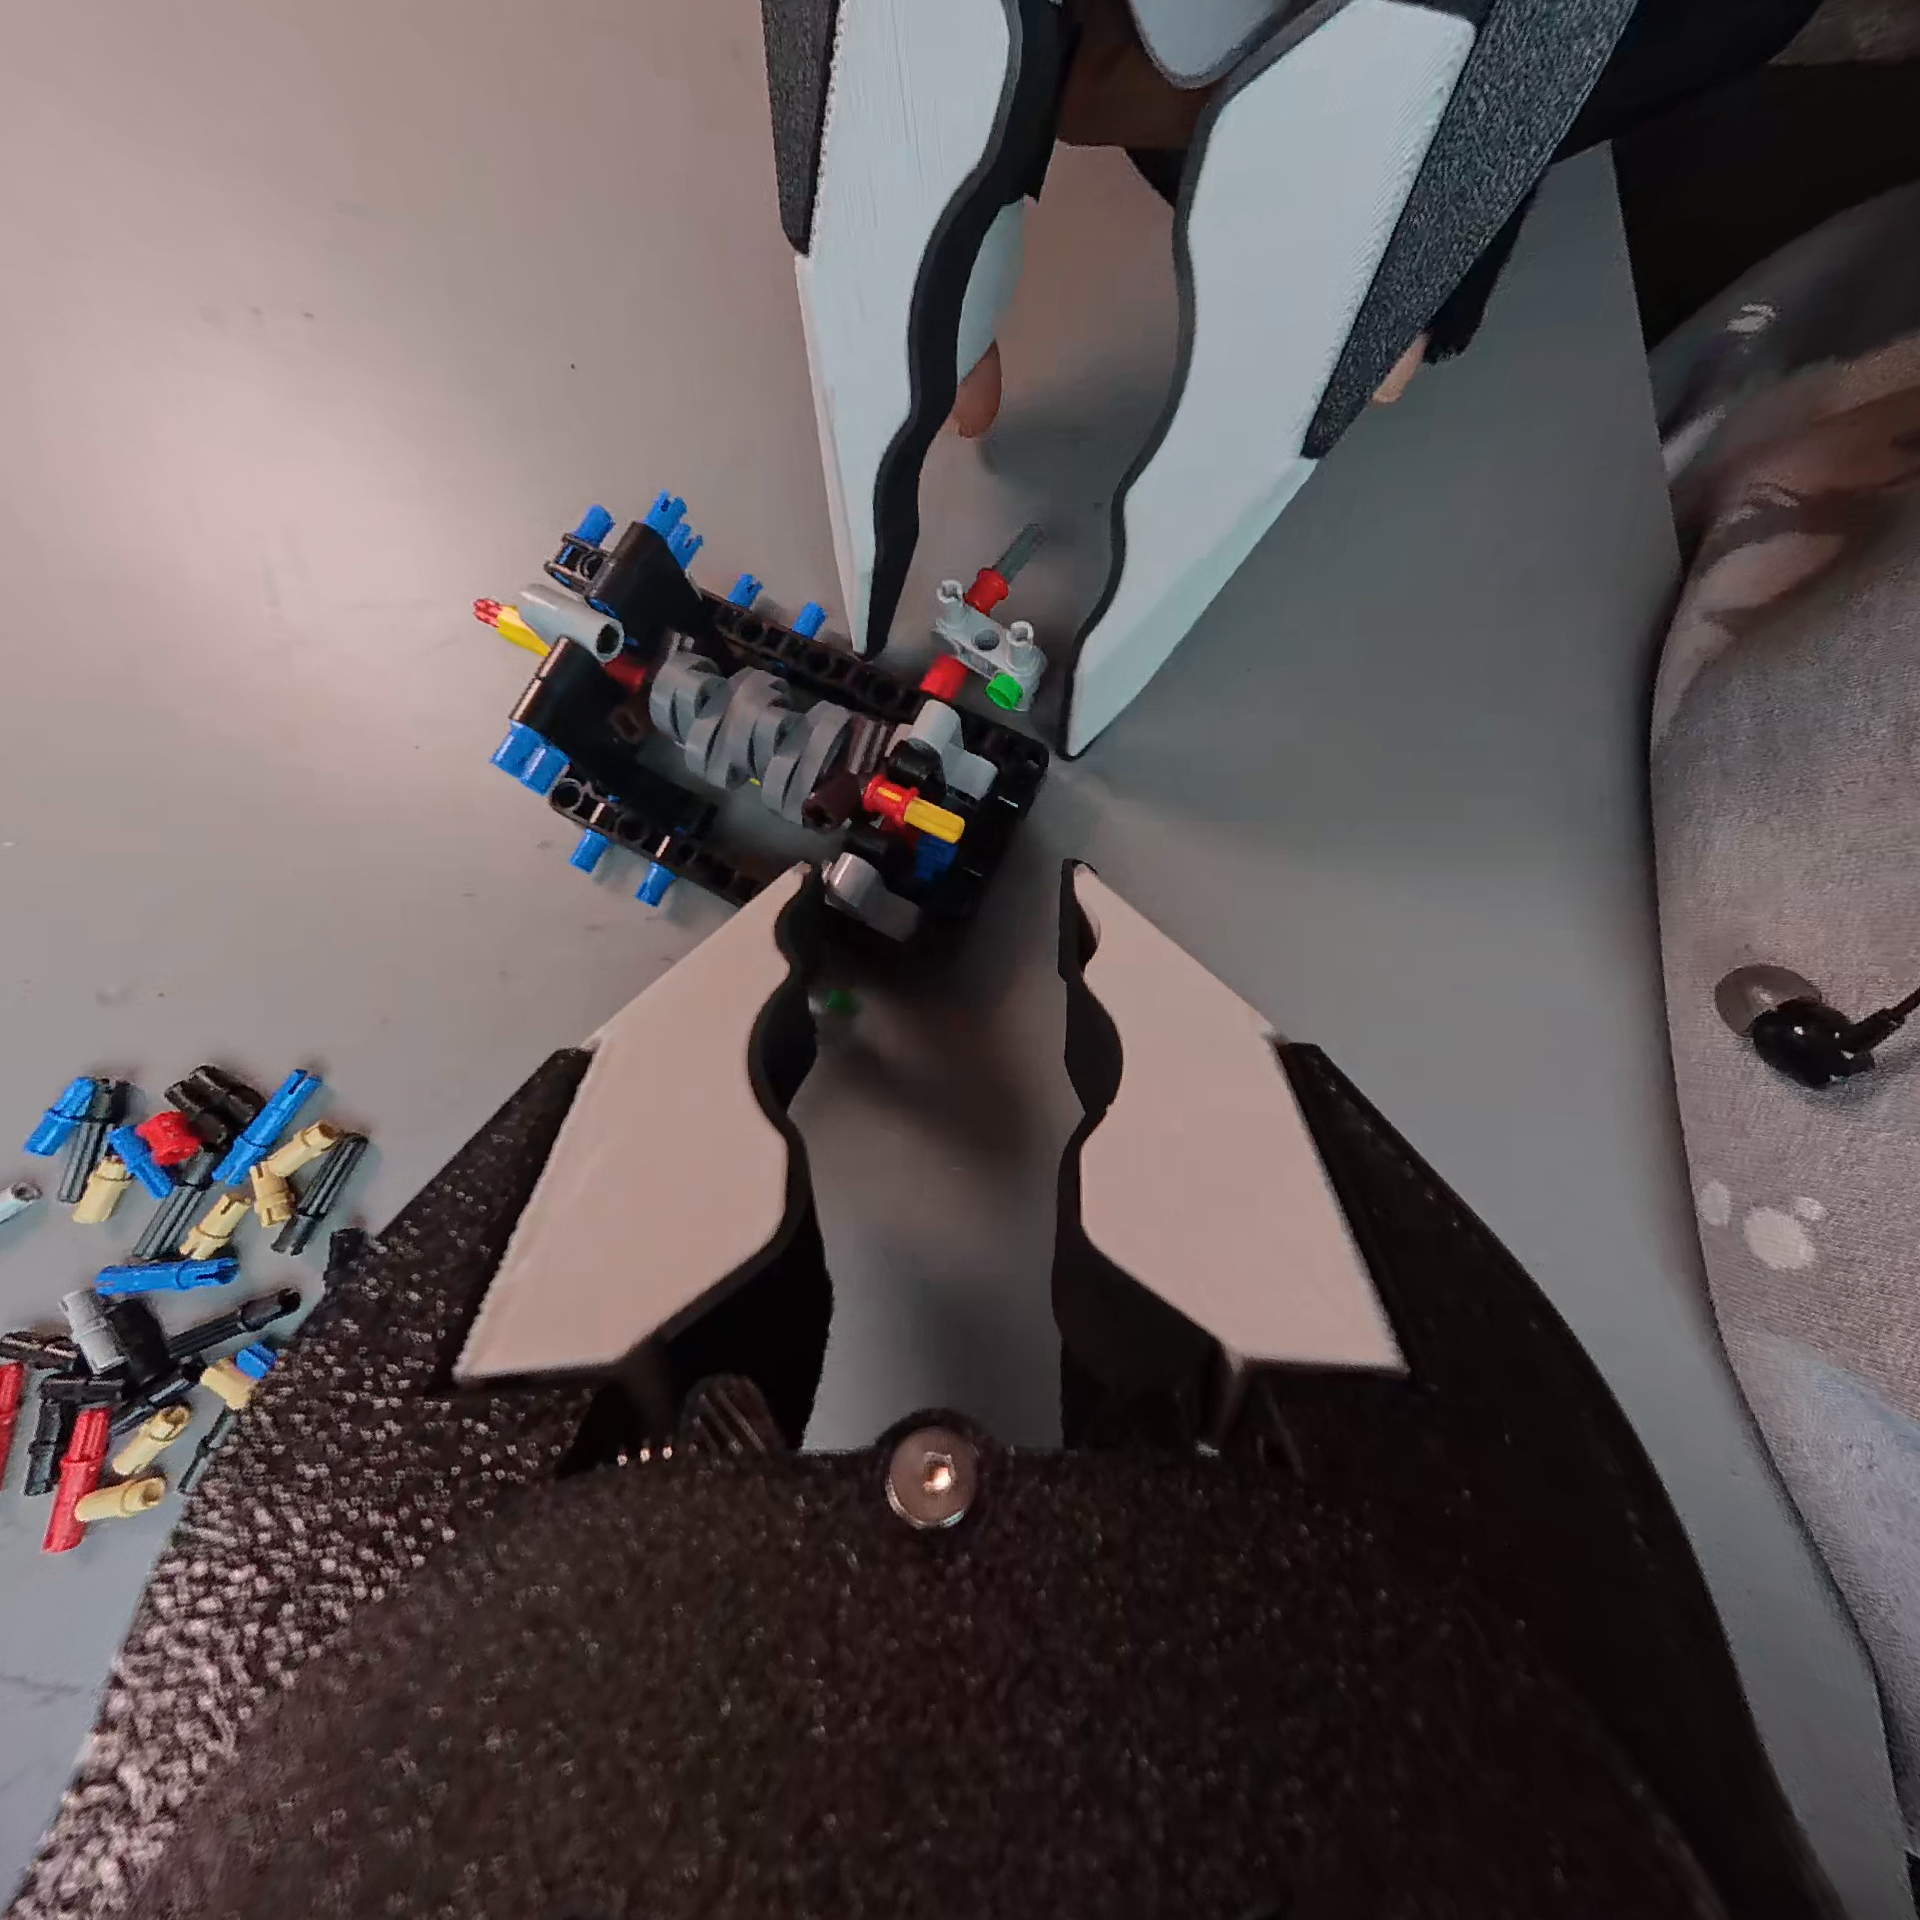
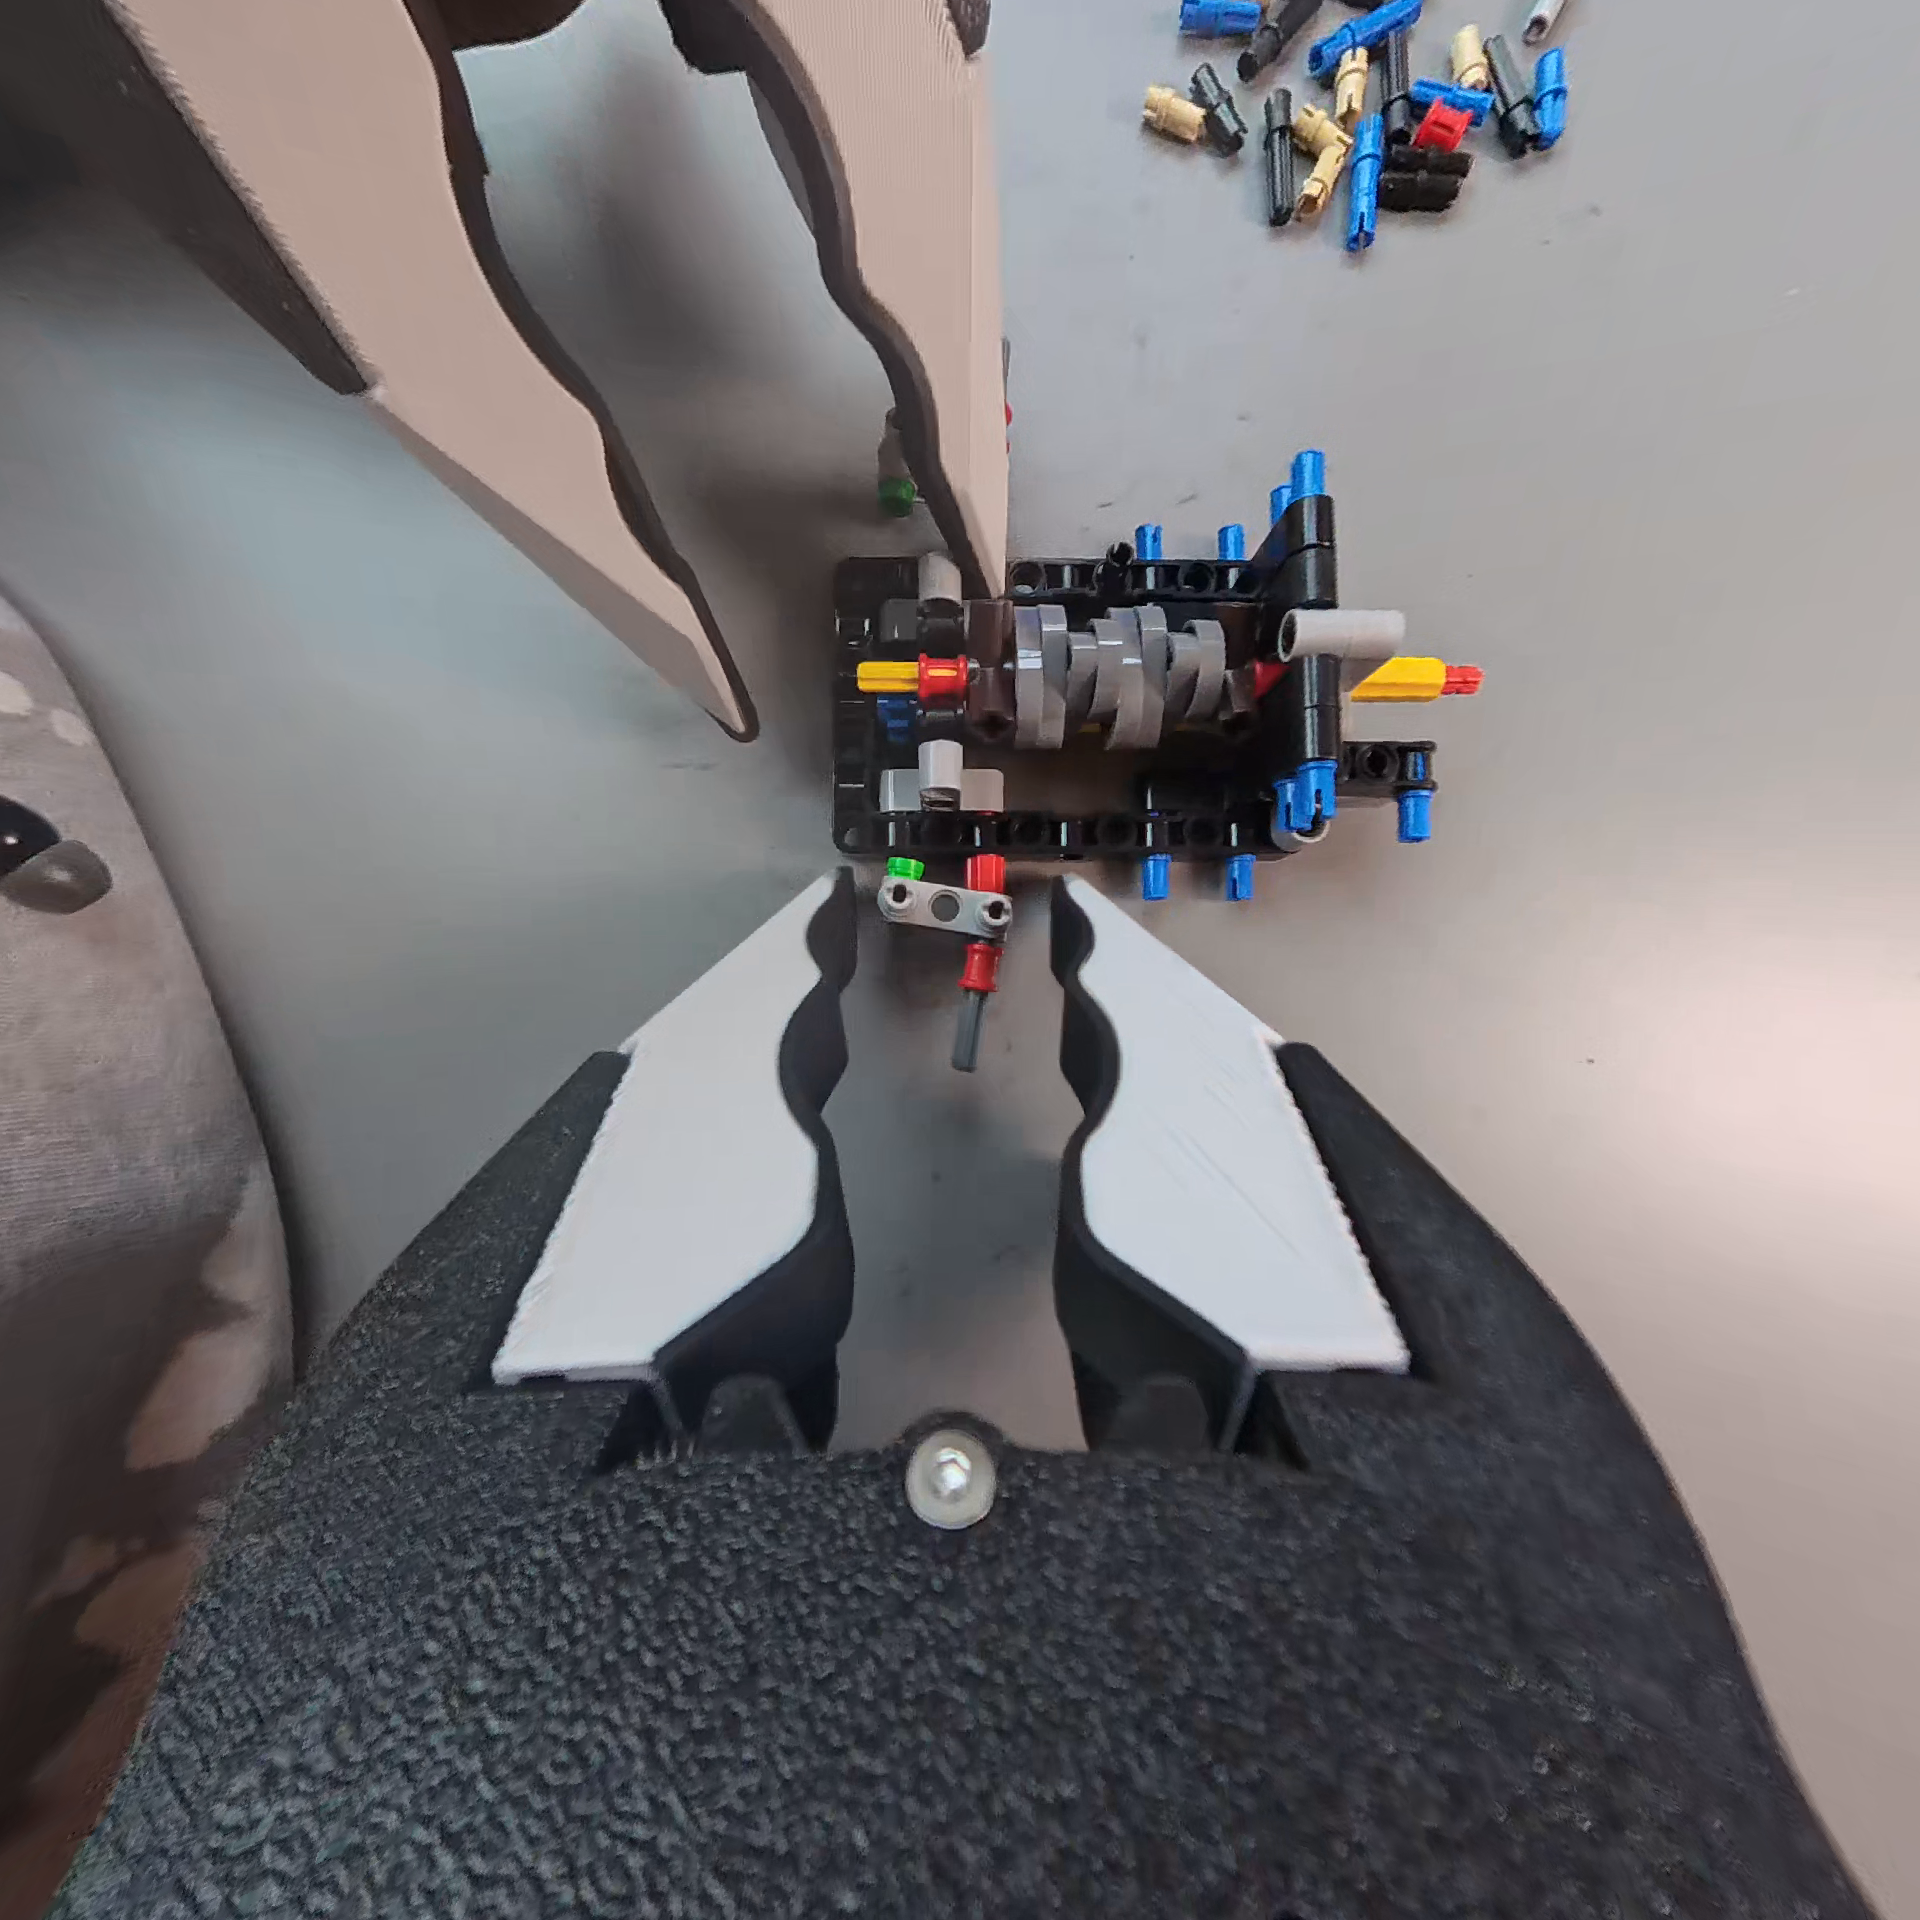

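grey table (image 2: 1558,1039) | loose pins pile (image 1: 156,1247) | grey patterned cloth (image 1: 1787,831)

Brick assembly (image 2: 1091,696) between opposed hand-held grippers

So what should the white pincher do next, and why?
Probably close gently on the small grey piece with red pins. The right gripper is open, and that piece lies loose on the table between its fingertips, right beside the black brick model. The left gripper is open too.
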